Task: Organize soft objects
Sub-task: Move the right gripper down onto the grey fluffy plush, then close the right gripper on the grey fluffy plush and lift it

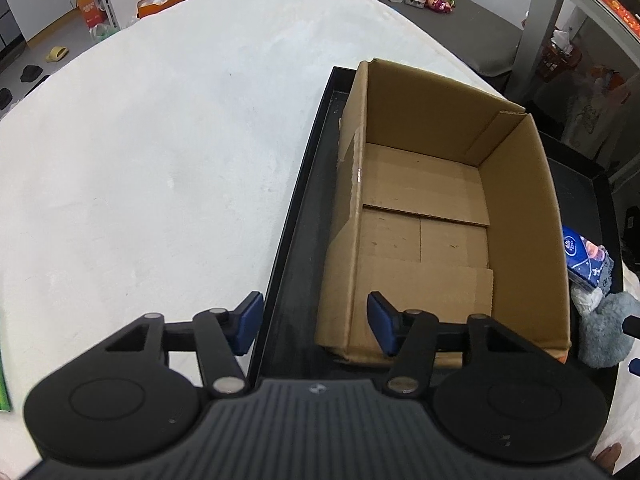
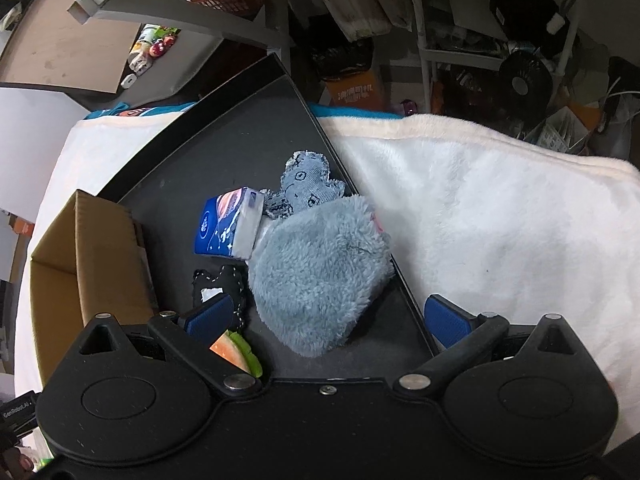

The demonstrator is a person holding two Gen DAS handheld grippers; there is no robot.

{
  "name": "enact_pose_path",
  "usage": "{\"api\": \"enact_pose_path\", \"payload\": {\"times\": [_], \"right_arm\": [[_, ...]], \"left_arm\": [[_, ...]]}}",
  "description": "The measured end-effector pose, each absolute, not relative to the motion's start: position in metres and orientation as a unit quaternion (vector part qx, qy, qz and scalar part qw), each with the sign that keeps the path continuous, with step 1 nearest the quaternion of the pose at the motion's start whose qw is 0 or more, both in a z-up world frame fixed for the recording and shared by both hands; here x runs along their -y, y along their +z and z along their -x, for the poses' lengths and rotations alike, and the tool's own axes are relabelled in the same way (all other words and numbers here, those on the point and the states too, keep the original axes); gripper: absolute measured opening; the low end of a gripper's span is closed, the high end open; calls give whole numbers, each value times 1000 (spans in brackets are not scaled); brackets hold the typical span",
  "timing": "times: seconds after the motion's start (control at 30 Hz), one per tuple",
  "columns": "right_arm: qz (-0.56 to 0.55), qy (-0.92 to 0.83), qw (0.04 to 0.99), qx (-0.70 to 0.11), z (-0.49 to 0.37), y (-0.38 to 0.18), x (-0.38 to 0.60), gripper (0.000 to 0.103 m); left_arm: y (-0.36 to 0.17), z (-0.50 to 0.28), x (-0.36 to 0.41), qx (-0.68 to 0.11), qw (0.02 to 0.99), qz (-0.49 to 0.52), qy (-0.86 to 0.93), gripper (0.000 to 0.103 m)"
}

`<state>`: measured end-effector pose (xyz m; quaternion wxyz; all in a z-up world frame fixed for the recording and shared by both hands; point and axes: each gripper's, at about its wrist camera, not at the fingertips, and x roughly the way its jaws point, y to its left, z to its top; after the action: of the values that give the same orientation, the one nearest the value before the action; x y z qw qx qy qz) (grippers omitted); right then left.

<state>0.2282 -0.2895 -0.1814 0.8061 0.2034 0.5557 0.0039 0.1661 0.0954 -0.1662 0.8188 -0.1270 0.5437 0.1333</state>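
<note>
Soft things on the tray [image 2: 224, 152]
Ahead of the right claw [image 2: 326, 318]: fluffy cloth [image 2: 320, 272], tissue pack [image 2: 228, 228] beyond-left, carton [image 2: 92, 248] further left.

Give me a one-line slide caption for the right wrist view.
Open right tongs hover over a fluffy blue mitt, tissue pack and denim toy on the black tray.
</note>
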Motion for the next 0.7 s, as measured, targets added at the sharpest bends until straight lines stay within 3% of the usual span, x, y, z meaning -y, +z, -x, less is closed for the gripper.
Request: {"api": "enact_pose_path", "payload": {"times": [0.17,0.27,0.33,0.4,0.7], "right_arm": [[-210,6,805,-554,-233,-187,288,103],[-219,8,803,-555,-236,-191,288,102],[-229,19,799,-556,-238,-195,287,90],[-233,32,791,-565,-239,-200,285,51],[-217,50,792,-569,-227,-193,281,47]], "left_arm": [[-171,-173,-99,-547,817,127,133,43],[-175,-178,-101,-549,814,131,134,31],[-177,-181,-101,-550,814,134,132,19],[-179,-183,-100,-550,814,137,125,12],[-178,-179,-86,-546,822,120,103,12]]}}
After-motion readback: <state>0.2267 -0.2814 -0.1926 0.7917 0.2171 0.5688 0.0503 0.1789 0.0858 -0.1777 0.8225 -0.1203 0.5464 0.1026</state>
